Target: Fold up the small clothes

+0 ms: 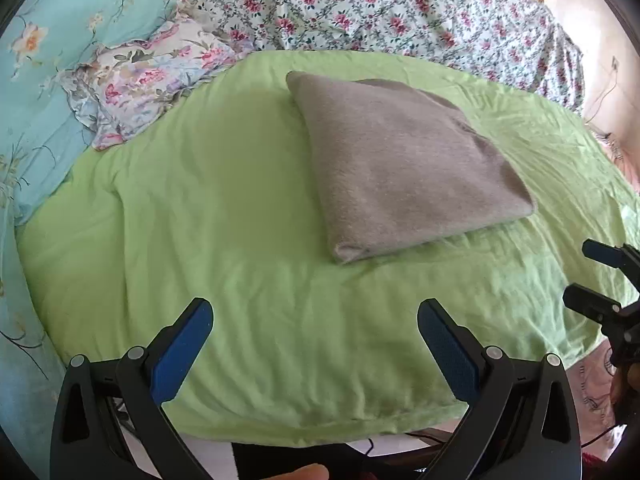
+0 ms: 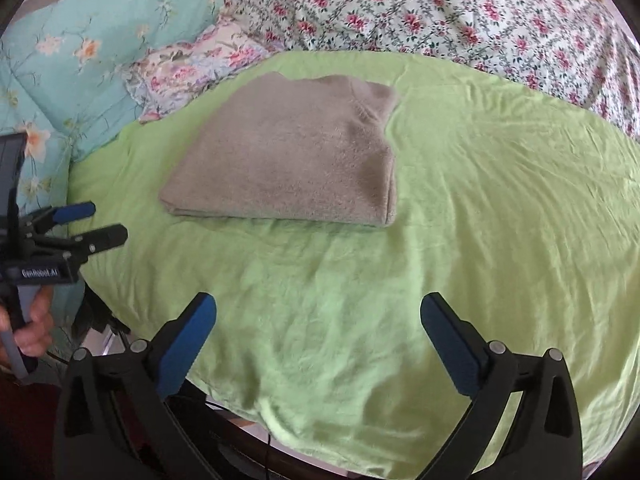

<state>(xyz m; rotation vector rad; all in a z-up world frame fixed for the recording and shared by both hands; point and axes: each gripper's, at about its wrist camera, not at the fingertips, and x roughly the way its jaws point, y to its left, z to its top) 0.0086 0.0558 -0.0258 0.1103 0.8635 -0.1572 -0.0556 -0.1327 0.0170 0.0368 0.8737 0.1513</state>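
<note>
The grey garment [image 1: 404,164] lay folded flat on the green sheet [image 1: 224,264], apart from both grippers. Left gripper [image 1: 316,344] and right gripper [image 2: 318,340] stood wide open, empty. It looked soft, light and limp; best pinched at an edge or corner.

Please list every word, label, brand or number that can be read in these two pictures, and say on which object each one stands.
"GenRobot.AI": white letters, slightly blurred, on the black body of the left gripper, in the right wrist view.
No other text can be read on the grey folded garment, the green sheet, the floral bedding or the right gripper.
</note>
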